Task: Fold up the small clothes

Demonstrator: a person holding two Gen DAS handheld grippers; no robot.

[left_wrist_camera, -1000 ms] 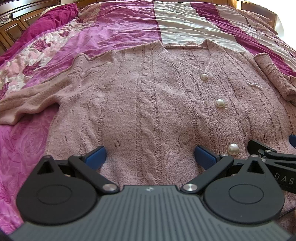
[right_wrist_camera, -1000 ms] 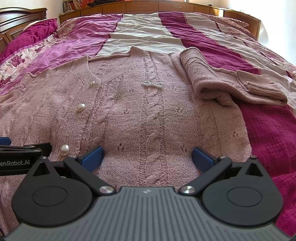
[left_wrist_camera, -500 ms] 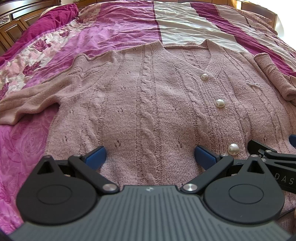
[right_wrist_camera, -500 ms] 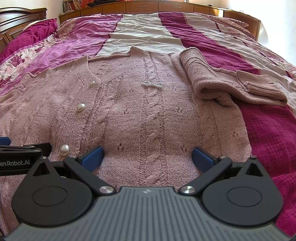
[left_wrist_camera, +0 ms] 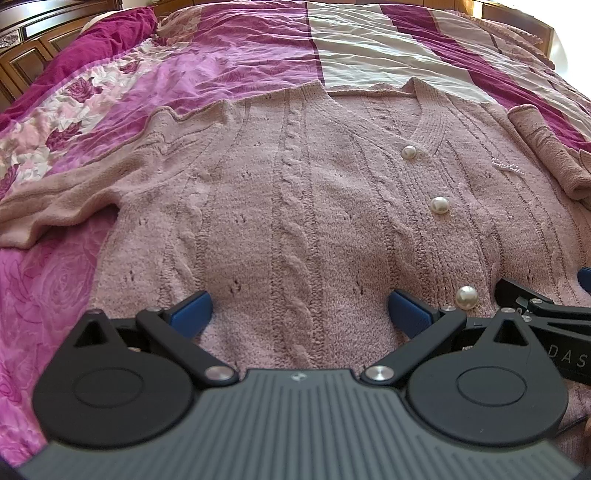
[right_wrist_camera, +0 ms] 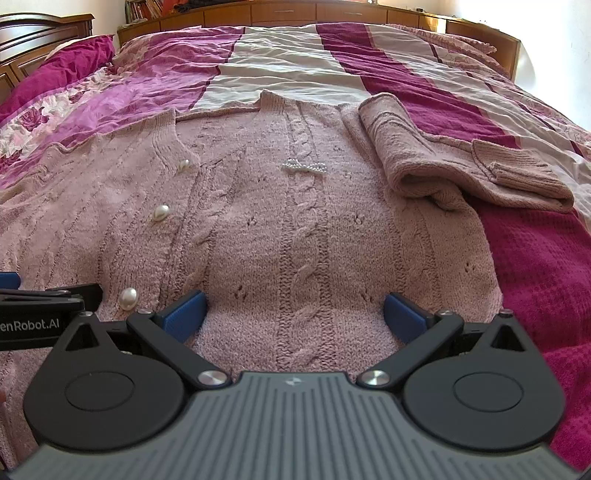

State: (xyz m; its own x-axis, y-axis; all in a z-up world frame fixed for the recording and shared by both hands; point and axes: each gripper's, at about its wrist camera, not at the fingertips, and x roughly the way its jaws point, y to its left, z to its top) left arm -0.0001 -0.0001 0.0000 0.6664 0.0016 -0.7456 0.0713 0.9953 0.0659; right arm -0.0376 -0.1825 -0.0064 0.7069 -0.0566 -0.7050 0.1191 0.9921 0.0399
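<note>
A dusty-pink cable-knit cardigan [left_wrist_camera: 295, 206] [right_wrist_camera: 280, 221] with pearl buttons [left_wrist_camera: 439, 204] lies face up and flat on the bed. Its left sleeve [left_wrist_camera: 70, 195] stretches out to the left. The right sleeve [right_wrist_camera: 461, 166] is bunched in a fold at the right shoulder. My left gripper [left_wrist_camera: 299, 310] is open, low over the hem on the left half, blue pads [left_wrist_camera: 190, 308] wide apart. The right gripper [right_wrist_camera: 293, 312] is open the same way over the hem's right half. Each gripper's side shows at the edge of the other's view.
The bed is covered by a quilt [right_wrist_camera: 288, 66] in magenta, cream and rose-print stripes. A dark-pink textured blanket [right_wrist_camera: 546, 273] lies right of the cardigan. A wooden headboard [right_wrist_camera: 332, 13] runs along the far side, and carved wood [left_wrist_camera: 29, 44] stands at the left.
</note>
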